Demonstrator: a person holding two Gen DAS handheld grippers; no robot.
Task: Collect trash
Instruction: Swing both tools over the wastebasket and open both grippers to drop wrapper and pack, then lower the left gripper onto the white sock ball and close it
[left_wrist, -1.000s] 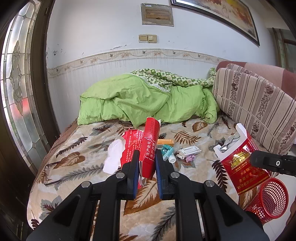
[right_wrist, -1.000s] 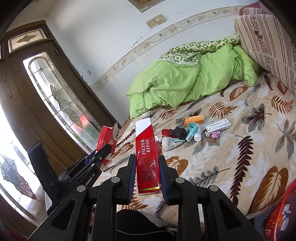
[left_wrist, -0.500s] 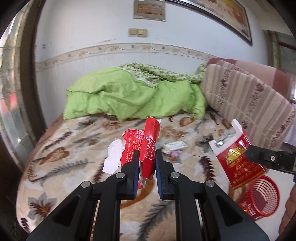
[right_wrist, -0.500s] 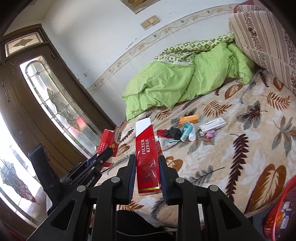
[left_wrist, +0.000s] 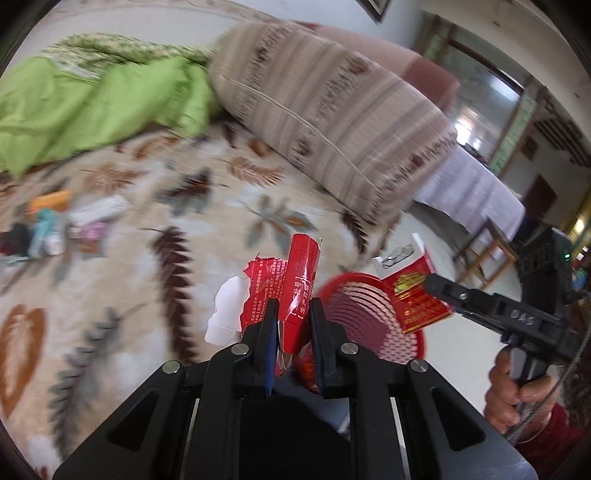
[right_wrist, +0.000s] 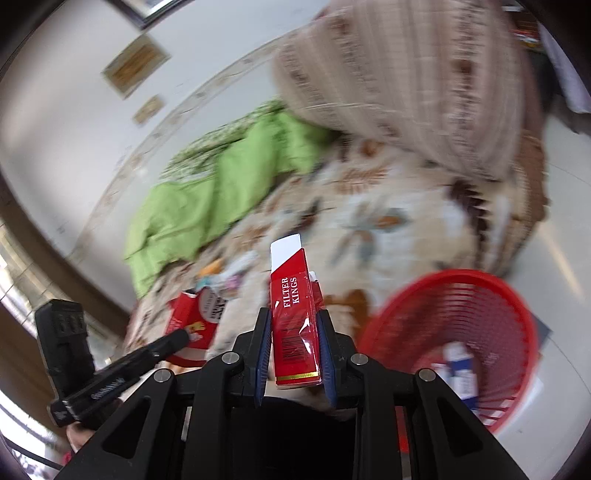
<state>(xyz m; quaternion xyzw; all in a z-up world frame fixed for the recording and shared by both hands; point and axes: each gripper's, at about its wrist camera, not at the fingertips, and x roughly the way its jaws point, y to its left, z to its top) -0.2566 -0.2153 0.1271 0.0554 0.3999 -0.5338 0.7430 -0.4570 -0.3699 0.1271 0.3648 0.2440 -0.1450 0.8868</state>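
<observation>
Nearest, in the left view: left gripper clamped on a torn red wrapper, crumpled, white scrap hanging off its left side. Just past the fingertips, a red basket standing on the floor beside the bed, its rim partly hidden by the wrapper. To the right, right gripper pinching a red carton, held at or just over the basket's far rim; which of the two, hard to tell through blur.

Nearest, in the right view: right gripper closed on the carton, upright, lettered "FILTER KINGS", white flap on top. Low right, the basket, some blue-and-white trash already inside. Low left, left gripper with the wrapper.

Farther back on the bed: small litter not yet collected, an orange box, a teal tube and a white pack among it, blurred. Beyond, a green quilt and a striped cushion.

Step in hand, most likely: carrying both pieces to the basket. Next move calls for bringing each load squarely above the opening, then opening the fingers. Wrapper light and ragged, liable to cling or drift wide; carton stiff, likely to drop cleanly.
</observation>
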